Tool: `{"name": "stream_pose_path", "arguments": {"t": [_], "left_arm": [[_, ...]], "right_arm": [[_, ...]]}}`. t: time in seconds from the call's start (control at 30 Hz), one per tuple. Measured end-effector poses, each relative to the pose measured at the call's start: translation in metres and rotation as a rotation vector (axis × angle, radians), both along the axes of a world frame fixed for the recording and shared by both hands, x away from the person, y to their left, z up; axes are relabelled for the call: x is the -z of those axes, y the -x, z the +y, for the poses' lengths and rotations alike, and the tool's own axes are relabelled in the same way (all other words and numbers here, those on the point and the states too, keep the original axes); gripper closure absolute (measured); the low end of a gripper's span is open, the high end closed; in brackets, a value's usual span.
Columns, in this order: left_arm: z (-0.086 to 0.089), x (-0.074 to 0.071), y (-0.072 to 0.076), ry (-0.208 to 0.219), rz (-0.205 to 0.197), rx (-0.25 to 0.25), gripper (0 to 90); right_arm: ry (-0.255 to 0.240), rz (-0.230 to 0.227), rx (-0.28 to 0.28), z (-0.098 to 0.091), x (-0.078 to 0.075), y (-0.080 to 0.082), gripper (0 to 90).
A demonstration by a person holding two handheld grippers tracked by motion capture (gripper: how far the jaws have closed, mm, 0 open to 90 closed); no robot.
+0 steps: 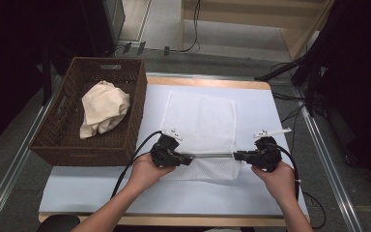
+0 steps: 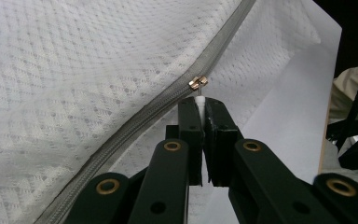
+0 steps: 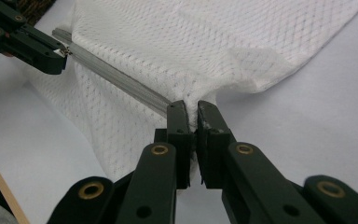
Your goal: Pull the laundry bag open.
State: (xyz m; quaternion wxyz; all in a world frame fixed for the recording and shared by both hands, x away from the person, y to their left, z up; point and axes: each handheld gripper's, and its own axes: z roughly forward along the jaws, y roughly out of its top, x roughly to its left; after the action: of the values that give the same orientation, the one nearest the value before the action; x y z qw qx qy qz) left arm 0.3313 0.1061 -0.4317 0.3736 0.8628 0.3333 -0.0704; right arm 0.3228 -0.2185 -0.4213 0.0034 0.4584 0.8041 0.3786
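A white mesh bag (image 1: pixel 200 121) lies on the white table cover, its grey zipper (image 1: pixel 212 155) stretched taut along the near edge between my two grippers. My left gripper (image 1: pixel 191 158) is shut on the zipper's white pull tab. In the left gripper view the brass slider (image 2: pixel 198 82) sits just beyond the jaw tips (image 2: pixel 200 105) on the closed zipper (image 2: pixel 135 121). My right gripper (image 1: pixel 235 155) is shut on the bag's fabric at the zipper's other end (image 3: pixel 192 109). The left gripper (image 3: pixel 60 58) appears far along the zipper (image 3: pixel 116 79) in the right gripper view.
A brown wicker basket (image 1: pixel 135 96) stands at the table's left with a crumpled cream cloth (image 1: pixel 104 108) inside. The white table cover (image 1: pixel 174 193) spreads around the bag. Metal rails run along both sides of the table, and cables trail at the right.
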Motion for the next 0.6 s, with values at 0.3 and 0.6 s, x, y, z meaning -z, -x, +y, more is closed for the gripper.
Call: {"name": "stream_pose_path", "arguments": {"t": [0.3, 0.6], "left_arm": [[0.0008, -0.0002, 0.0012, 0.007, 0.009, 0.003, 87.3], [0.0012, 0.0003, 0.0031, 0.009, 0.006, -0.001, 87.4]], "right_arm": [[-0.004, 0.001, -0.002, -0.0008, -0.0009, -0.0010, 85.4], [-0.005, 0.002, -0.009, 0.0002, -0.0012, -0.0006, 85.4]]}}
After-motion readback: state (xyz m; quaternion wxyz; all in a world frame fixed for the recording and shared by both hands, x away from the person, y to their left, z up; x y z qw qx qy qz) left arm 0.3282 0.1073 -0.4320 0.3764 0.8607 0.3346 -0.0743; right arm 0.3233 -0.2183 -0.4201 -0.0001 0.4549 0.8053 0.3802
